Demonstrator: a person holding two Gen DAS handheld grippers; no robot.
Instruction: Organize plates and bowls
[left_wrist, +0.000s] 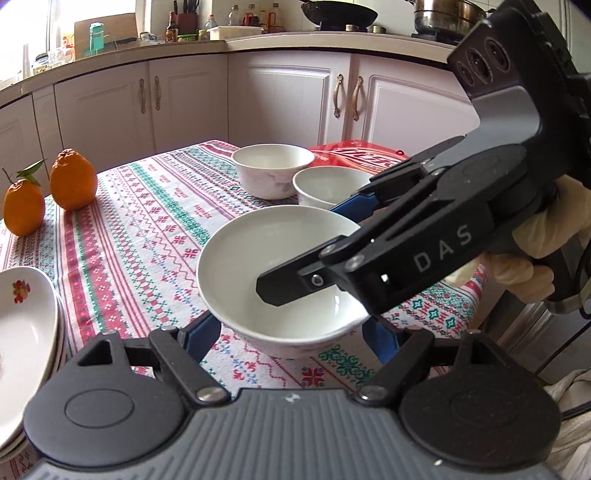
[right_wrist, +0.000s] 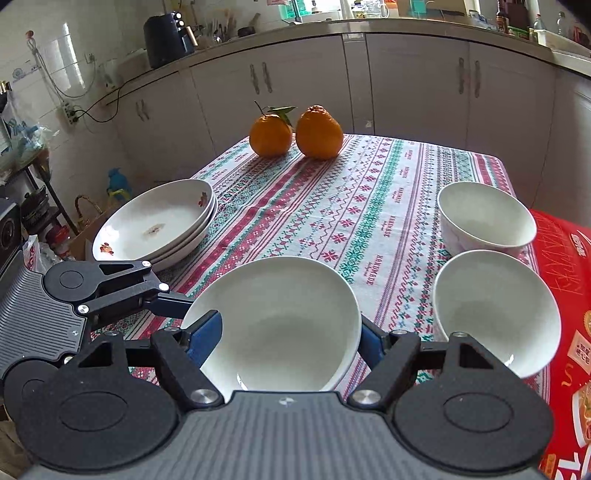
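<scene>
A plain white bowl (left_wrist: 258, 258) (right_wrist: 280, 317) sits between both grippers above the patterned tablecloth (right_wrist: 354, 206). My left gripper (left_wrist: 291, 328) is shut on its lower body, a blue finger (left_wrist: 201, 332) on each side. My right gripper (right_wrist: 286, 336) reaches in from the right of the left wrist view and is shut on the bowl near the rim. Two more white bowls (right_wrist: 484, 218) (right_wrist: 495, 310) stand side by side on the right. A stack of flowered plates (right_wrist: 155, 221) (left_wrist: 26, 325) rests at the table's left edge.
Two oranges (right_wrist: 269, 134) (right_wrist: 319, 131) stand at the far side of the cloth. A red box (right_wrist: 565, 332) lies under the right edge, beside the two bowls. Kitchen cabinets (right_wrist: 417, 85) ring the table. A gloved hand (left_wrist: 535, 258) holds the right gripper.
</scene>
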